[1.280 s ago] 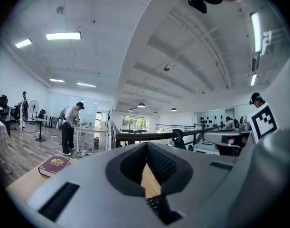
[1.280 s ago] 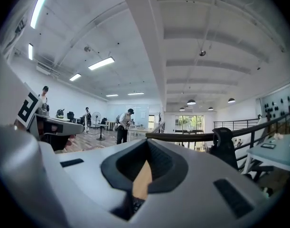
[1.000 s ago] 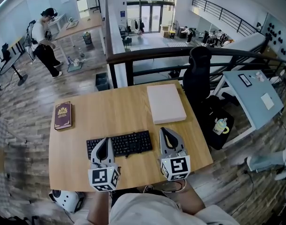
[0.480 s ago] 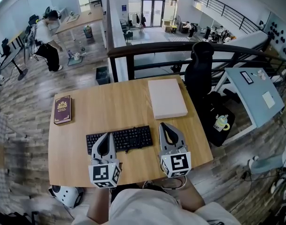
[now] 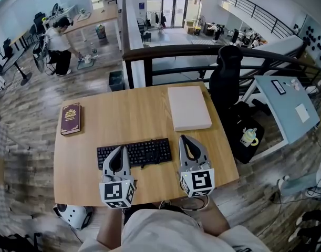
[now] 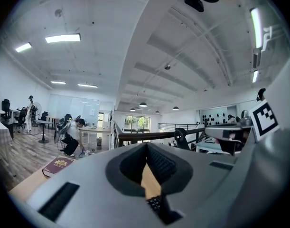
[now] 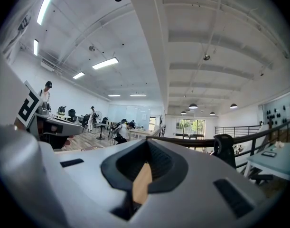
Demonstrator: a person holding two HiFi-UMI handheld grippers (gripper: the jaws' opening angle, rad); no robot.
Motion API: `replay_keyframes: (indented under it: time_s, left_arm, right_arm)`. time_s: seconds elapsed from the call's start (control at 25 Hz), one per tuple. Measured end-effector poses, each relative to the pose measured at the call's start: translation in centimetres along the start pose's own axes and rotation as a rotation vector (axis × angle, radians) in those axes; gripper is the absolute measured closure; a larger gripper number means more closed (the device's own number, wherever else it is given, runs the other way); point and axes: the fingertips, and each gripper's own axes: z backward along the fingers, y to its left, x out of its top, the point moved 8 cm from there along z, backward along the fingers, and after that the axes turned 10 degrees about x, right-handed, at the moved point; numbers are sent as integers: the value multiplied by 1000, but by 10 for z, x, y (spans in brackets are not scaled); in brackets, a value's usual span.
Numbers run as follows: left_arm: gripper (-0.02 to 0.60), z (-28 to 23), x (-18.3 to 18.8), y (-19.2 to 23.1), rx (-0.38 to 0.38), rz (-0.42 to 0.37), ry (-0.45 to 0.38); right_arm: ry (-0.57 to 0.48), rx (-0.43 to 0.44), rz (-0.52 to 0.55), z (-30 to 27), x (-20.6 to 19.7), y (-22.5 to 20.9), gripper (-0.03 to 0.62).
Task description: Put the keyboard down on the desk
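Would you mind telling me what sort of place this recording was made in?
Probably an open-plan office or lab on a mezzanine: a wooden desk with a keyboard, an office chair, and a black railing overlooking more work tables below.

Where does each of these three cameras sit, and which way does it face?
Head view: on the person's head, facing steeply down at desk, keyboard, book, left gripper and right gripper; the person's body shows below.
Left gripper view: on the left gripper, facing level along its shut jaws; its grey body fills the foreground.
Right gripper view: on the right gripper, facing level along its shut jaws; its grey body fills the foreground.
Shared: head and left gripper views both show the book.
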Motion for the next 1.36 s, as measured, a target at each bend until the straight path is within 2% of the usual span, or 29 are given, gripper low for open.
replay_keyframes:
  time_s: [0.44, 1.36]
  left_arm:
    - [571, -1, -2, -5, -15, -2, 5]
    - [571, -5, -5, -10, -16, 7, 21]
  right_arm:
    - [-5, 27, 1, 0, -1, 3, 591]
    - [12, 16, -14, 1, -4, -7, 591]
